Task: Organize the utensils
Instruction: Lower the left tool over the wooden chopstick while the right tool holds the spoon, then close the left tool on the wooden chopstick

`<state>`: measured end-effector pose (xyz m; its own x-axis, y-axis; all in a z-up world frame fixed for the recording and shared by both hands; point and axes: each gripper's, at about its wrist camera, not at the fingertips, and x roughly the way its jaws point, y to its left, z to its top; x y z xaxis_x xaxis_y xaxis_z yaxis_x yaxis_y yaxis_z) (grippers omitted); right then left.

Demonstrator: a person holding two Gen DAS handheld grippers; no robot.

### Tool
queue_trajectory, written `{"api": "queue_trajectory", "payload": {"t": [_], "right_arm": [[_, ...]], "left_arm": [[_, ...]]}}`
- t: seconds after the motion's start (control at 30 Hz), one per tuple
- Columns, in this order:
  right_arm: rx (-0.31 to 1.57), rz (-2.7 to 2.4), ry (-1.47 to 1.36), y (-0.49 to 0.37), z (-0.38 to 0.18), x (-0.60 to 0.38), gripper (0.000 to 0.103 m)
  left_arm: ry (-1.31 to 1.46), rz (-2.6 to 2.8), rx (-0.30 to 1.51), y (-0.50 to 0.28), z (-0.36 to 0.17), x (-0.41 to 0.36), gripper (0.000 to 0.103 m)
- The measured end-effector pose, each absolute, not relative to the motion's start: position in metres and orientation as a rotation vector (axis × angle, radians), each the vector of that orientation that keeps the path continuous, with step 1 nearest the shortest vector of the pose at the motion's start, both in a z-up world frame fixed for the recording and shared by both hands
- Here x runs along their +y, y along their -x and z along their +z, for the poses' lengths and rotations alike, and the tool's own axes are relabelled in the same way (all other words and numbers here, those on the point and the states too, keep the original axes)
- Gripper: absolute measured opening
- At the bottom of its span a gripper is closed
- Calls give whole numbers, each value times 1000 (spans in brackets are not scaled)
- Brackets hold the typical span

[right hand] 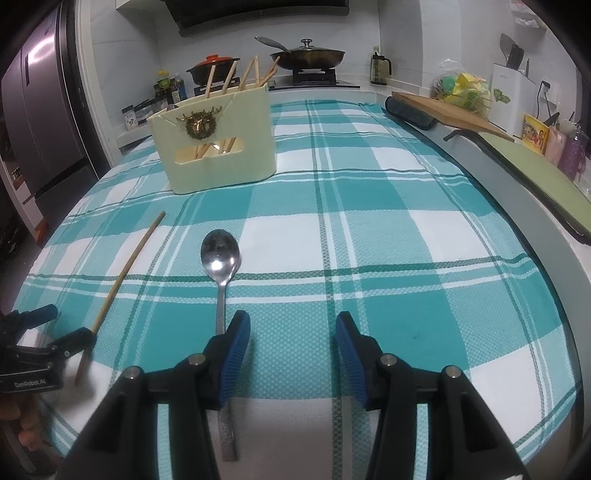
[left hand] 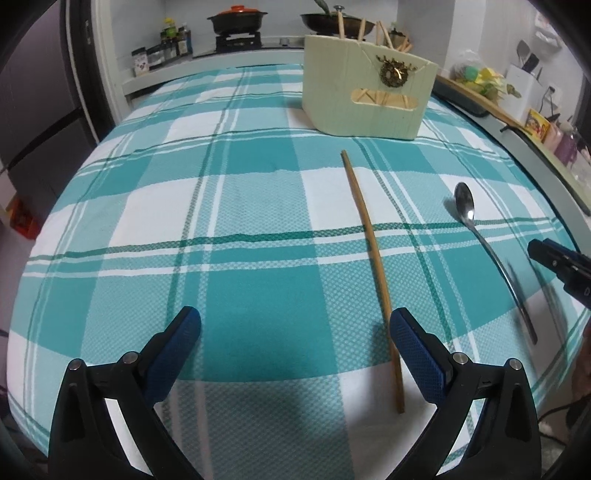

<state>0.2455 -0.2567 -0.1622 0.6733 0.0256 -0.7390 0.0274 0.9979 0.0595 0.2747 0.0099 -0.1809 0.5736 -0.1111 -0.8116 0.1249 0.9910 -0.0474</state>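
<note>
A wooden chopstick (left hand: 371,258) lies on the teal plaid cloth, its near end just inside my left gripper's right finger. My left gripper (left hand: 295,332) is open and empty above the cloth. A metal spoon (left hand: 480,236) lies to the right. In the right wrist view the spoon (right hand: 221,258) lies with its handle passing under the left finger of my right gripper (right hand: 293,332), which is open and empty. The cream utensil holder (left hand: 365,96) stands at the back with several chopsticks in it; it also shows in the right wrist view (right hand: 218,147). The chopstick (right hand: 122,280) and left gripper (right hand: 51,328) show at left.
The plaid cloth (left hand: 240,229) covers the table. A stove with a red-lidded pot (left hand: 236,18) and a pan (right hand: 306,55) stands behind. A cutting board (right hand: 443,107) and a knife block (right hand: 513,92) sit on the right counter. A fridge (right hand: 40,110) stands at left.
</note>
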Motion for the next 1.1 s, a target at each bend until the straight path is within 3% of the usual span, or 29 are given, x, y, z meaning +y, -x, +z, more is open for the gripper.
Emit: {"api": "queue_trajectory", "payload": {"t": [0.23,0.43,0.57,0.83,0.93,1.0,1.03,1.07,1.1], "right_arm": [[849,16,-64,-248,-164,-256,49],[874,98,-66,-263,-161,-249,50],[912,164,6,-279,-162,-233,59],[973,243,180,-329,-182,-195,59],[954,258,190,-338,-185,-189,59],[944,262,194,-341,-184,-186,57],[939,261,188,-342,-184,-187,45],[928,253,188,-341,-183,-187,35],[920,249,190,-341,-182,-188,35]], "left_arm": [[-7,-153,950,-299,-165,24,102],[-108,-252,984,-331,-167,-14,102],[-182,-238,995,-357,-182,-39,101],[-120,-248,1028,-388,-196,-48,92],[-123,-270,1012,-390,-193,-53,72],[-122,-295,1003,-390,-190,-57,37],[-116,-311,1000,-389,-188,-59,27],[-109,-321,996,-389,-188,-60,6],[-99,-327,995,-389,-188,-61,4]]}}
